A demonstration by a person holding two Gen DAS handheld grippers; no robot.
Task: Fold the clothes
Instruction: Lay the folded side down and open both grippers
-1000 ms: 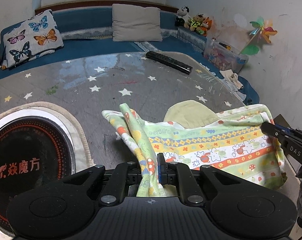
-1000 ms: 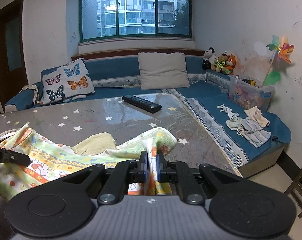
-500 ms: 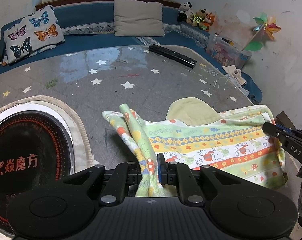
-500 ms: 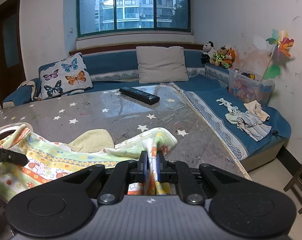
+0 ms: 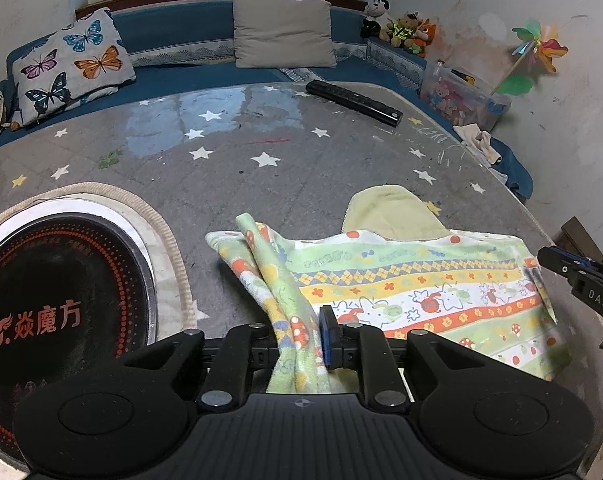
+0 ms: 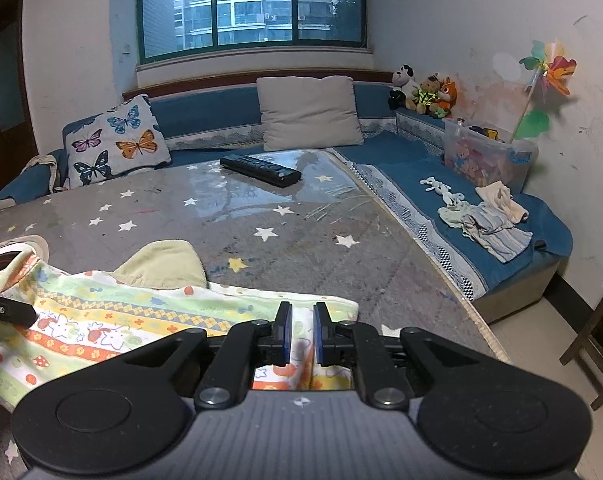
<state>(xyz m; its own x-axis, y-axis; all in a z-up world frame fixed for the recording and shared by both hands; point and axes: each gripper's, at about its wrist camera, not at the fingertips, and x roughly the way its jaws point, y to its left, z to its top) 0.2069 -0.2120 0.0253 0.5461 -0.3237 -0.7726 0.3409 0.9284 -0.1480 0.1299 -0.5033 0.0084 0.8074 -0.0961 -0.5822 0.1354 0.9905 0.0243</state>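
A child's patterned cloth (image 5: 421,292) with striped bands of flowers and rabbits lies spread on the grey star-print table (image 5: 229,184); a plain yellow-green flap (image 5: 389,212) pokes out at its far edge. My left gripper (image 5: 301,332) is shut on a bunched left corner, which rises in a ridge from the table. My right gripper (image 6: 301,336) stands slightly open over the cloth's (image 6: 149,312) right corner, which now lies flat and blurred between the pads. Each gripper shows in the other's view: the right gripper (image 5: 549,258) and the left gripper (image 6: 25,312).
A black remote (image 5: 353,102) lies at the table's far side. A round black induction cooker (image 5: 57,300) sits at the left. A blue sofa (image 6: 481,200) wraps the back and right, with cushions, small clothes (image 6: 485,224) and a toy box (image 6: 485,156). The table edge (image 6: 453,296) runs close on the right.
The raised fold in my right gripper has dropped flat and its fingers have parted a little. Both grippers moved slightly forward over the table. The left still holds its corner.
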